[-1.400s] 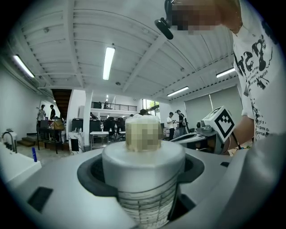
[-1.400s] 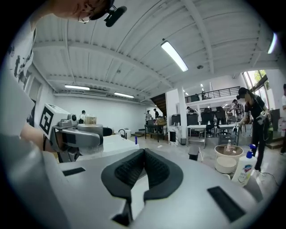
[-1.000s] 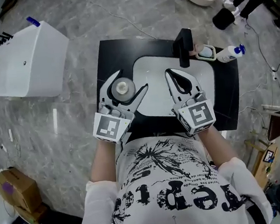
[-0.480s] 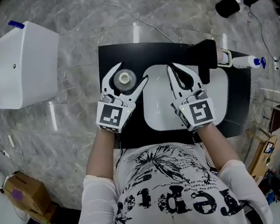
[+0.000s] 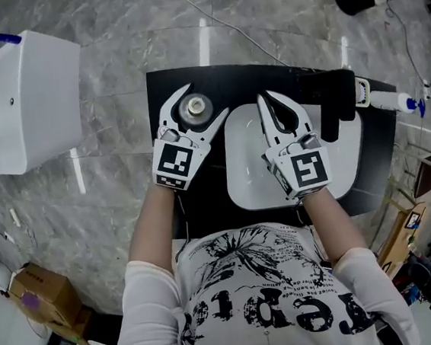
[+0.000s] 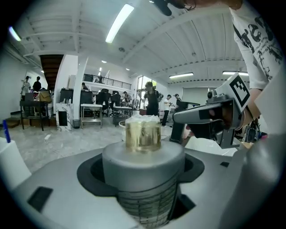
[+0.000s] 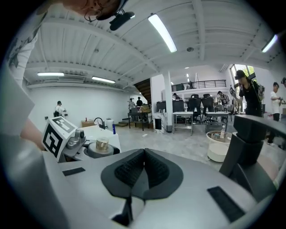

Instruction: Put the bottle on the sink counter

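Bottle [image 5: 193, 110] shifted fwd over counter [image 5: 162, 85], left gripper [image 5: 202, 105] clamping

We reach both bare forearms forward, side by side, with 1 gripper in each hand and its marker cube facing up. Our left gripper [image 5: 204, 105] has its 2 jaws spread round the bottle [image 5: 194, 110] and pressed against its sides [image 6: 144, 179]. Our right gripper [image 5: 264, 98], near it, has its 2 jaws pressed together, nothing between them [image 7: 143, 155].
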The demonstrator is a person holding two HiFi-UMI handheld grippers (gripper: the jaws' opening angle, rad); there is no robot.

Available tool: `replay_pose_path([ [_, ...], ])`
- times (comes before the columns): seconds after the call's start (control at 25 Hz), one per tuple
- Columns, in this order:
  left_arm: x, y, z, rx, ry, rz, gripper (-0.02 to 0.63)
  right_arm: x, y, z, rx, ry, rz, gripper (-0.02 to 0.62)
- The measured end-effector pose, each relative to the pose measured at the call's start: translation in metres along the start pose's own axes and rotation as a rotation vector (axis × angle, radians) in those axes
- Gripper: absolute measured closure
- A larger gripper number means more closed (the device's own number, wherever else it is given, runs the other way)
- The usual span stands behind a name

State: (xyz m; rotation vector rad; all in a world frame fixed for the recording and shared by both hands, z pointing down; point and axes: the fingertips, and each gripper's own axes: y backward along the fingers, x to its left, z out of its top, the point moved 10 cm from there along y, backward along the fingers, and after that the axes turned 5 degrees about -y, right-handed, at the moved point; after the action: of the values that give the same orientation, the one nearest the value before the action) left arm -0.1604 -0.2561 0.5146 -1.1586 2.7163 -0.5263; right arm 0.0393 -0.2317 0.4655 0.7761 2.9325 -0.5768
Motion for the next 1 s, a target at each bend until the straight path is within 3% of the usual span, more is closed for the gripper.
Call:
replay_pose_path([
  [0.36,0.005,-0.018,-0.018,0.113,-0.018,-0.002,0.258,-0.008,-0.016,-0.012,0.009,-0.012,-0.008,0.580],
  [0.68,0.004,-0.018,-0.019,0.116,-0.010,0.016,0.258,-0.007,-0.015,-0.012,0.017,-0.028,-0.020,0.580],
  [0.88,0.004,-0.010,-0.019,0.123,0.081,0.059,0.258,-0.005,-0.012,-0.012,0.037,-0.026,-0.027,0.580],
  [1.0,0.000,-0.005,-0.021,0.140,0.072,0.061,0.258,-0.001,-0.013,-0.012,0.044,-0.030,-0.027,0.580],
])
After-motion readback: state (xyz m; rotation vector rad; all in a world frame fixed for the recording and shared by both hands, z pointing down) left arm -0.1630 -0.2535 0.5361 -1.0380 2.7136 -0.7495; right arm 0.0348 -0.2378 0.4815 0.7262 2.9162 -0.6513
